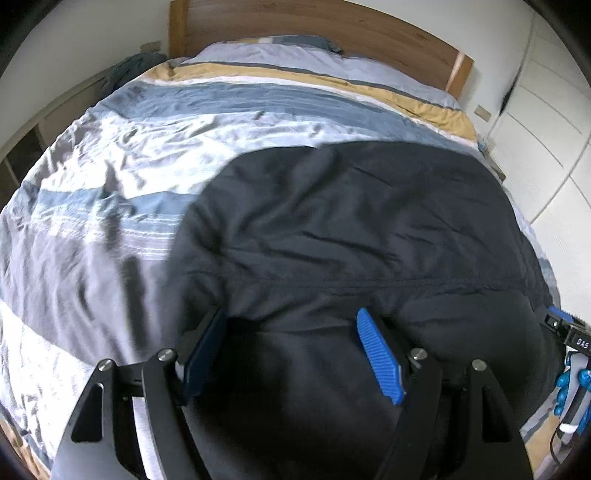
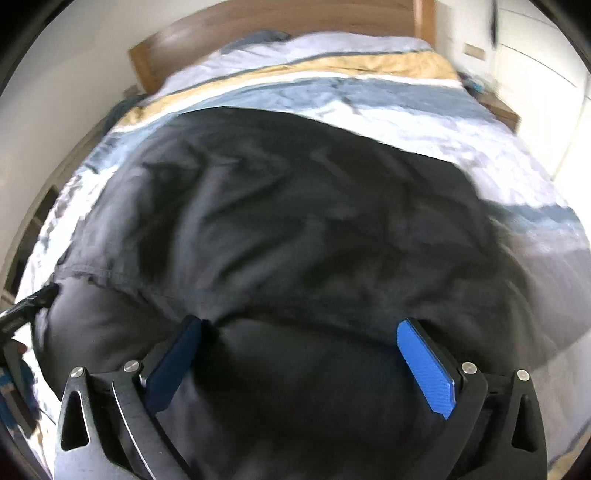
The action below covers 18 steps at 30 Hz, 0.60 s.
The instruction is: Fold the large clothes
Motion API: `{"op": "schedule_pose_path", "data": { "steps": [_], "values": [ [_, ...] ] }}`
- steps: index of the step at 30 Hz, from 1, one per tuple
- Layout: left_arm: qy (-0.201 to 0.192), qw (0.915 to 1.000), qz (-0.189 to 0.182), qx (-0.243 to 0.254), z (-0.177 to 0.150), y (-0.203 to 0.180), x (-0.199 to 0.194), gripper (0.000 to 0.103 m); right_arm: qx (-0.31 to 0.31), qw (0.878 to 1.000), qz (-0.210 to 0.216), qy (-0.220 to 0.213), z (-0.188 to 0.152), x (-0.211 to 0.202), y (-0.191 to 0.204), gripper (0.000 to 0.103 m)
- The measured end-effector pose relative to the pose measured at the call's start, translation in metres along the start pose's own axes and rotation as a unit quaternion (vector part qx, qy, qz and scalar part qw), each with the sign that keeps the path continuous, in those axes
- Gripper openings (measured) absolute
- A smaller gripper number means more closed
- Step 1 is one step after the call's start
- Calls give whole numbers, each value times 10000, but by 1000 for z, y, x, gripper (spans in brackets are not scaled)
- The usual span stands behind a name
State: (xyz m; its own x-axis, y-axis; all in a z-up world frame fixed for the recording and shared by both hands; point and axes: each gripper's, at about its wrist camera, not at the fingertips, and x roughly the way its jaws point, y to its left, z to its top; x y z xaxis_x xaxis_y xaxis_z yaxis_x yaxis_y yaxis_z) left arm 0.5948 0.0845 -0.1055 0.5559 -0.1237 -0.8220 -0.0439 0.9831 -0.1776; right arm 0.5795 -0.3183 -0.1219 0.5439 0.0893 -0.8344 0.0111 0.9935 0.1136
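A large dark navy garment (image 1: 351,229) lies spread on the bed, with a seam running across it and a thick rolled edge nearest me. My left gripper (image 1: 290,314) hovers over that near edge with its jaws apart. The ribbed blue pad (image 1: 380,358) shows bare, and the cloth lies under and between the fingers without being pinched. My right gripper (image 2: 299,323) stands wide open over the same garment (image 2: 295,206) further to the right, its blue pad (image 2: 424,369) also bare. Each view catches the other gripper at its edge.
The bed carries a rumpled striped duvet (image 1: 110,192) in white, blue, grey and tan. A wooden headboard (image 1: 332,29) stands at the far end. White cupboard doors (image 1: 546,122) are on the right and low shelving (image 1: 22,155) on the left.
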Motion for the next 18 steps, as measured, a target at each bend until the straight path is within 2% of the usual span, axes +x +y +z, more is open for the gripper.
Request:
{"op": "schedule_pose_path", "data": {
  "steps": [5,9,12,13,15,18],
  "values": [
    [-159,9989,361,-234,9,51,-27,72,317,9987,-407,-20,-4,-22,-53,102],
    [-161,9979,350,-515,14,82,-34,72,568,9979,-278,-106,-8,-40,-85,102],
    [24,9963,-201,-832,12,95,-27,73,924,9956,101,-61,-13,-43,-104,103],
    [130,9941,-456,-979,10,98,-20,73,1032,9944,222,-28,-16,-42,-110,103],
    [245,9897,-775,-1180,5,101,-10,82,1263,9908,486,100,-22,-34,-120,103],
    [426,9811,-1194,-1461,-3,102,10,83,1602,9838,756,288,-32,-18,-129,103]
  ]
}}
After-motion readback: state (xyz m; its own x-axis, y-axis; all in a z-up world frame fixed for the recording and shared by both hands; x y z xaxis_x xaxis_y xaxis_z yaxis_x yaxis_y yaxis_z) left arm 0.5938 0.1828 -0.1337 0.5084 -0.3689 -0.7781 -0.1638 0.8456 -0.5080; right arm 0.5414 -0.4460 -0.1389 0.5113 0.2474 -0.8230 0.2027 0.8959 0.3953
